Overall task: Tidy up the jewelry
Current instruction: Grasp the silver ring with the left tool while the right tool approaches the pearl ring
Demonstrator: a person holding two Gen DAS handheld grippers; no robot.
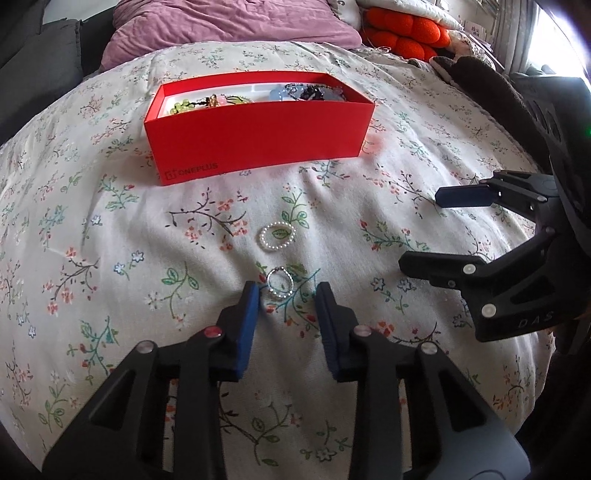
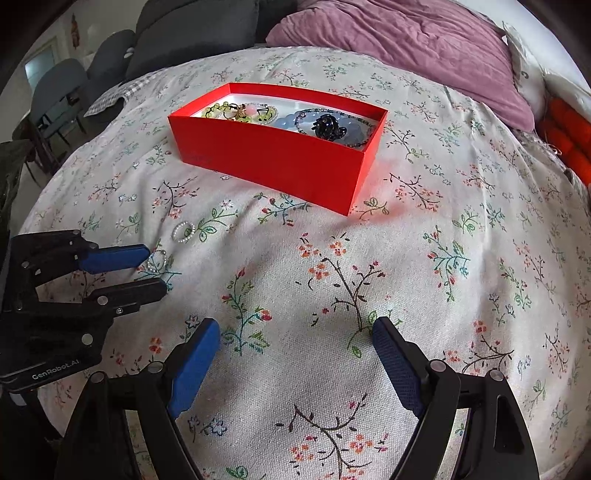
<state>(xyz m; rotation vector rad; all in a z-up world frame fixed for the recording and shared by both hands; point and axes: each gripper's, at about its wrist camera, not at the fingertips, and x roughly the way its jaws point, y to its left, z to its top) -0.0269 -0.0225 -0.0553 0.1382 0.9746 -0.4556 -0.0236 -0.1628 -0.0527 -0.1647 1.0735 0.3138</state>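
A red box (image 1: 258,136) sits on the floral bedspread and holds several pieces of jewelry: green beads, gold pieces, a blue bracelet and a black piece; it also shows in the right wrist view (image 2: 280,166). A white pearl ring (image 1: 277,237) lies on the cloth in front of the box. A silver beaded ring (image 1: 280,283) lies just ahead of my left gripper (image 1: 287,291), which is open and empty, with the ring between its fingertips. Both rings show in the right wrist view, pearl (image 2: 183,231) and silver (image 2: 157,263). My right gripper (image 2: 295,334) is open and empty over bare cloth.
A purple pillow (image 2: 406,44) lies behind the box. An orange knotted cushion (image 1: 402,33) sits at the far right. Dark chairs (image 2: 59,88) stand beyond the bed's left edge. My right gripper shows at right in the left wrist view (image 1: 421,229).
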